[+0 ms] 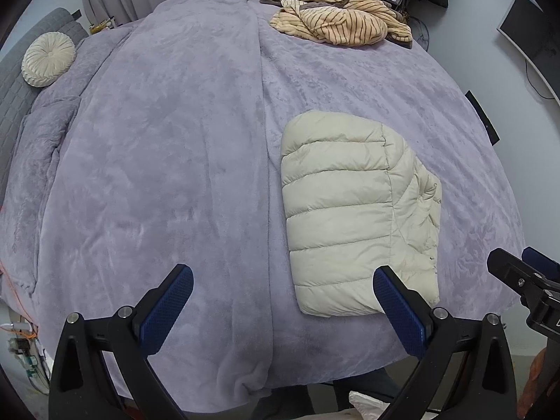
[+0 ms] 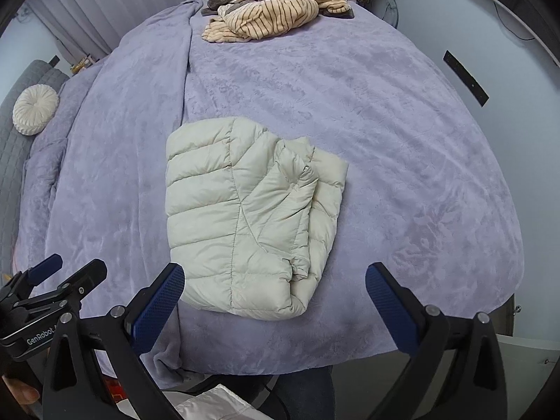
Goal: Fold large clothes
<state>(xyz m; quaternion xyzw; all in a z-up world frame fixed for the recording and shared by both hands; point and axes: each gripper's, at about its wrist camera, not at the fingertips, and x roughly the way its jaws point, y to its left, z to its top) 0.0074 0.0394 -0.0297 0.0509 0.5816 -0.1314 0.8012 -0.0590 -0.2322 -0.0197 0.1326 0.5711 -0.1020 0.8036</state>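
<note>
A cream quilted puffer jacket [image 1: 350, 206] [image 2: 245, 210] lies folded into a compact rectangle on the lilac blanket [image 1: 175, 175] [image 2: 402, 140] near the bed's front edge. My left gripper [image 1: 283, 280] hangs above the bed with its jaws wide open and nothing between them; its right finger overlaps the jacket's near corner in the picture. My right gripper [image 2: 274, 280] also stands wide open over the jacket's near edge, not touching it. Each gripper shows at the edge of the other's view, the right gripper [image 1: 525, 280] and the left gripper [image 2: 52, 280].
A heap of tan striped and brown clothes [image 1: 343, 17] [image 2: 273, 10] lies at the bed's far end. A round cream cushion [image 1: 49, 59] [image 2: 35, 113] rests by the grey headboard on the left. A monitor [image 1: 535, 38] and wall stand to the right. Floor clutter shows below the bed's edge.
</note>
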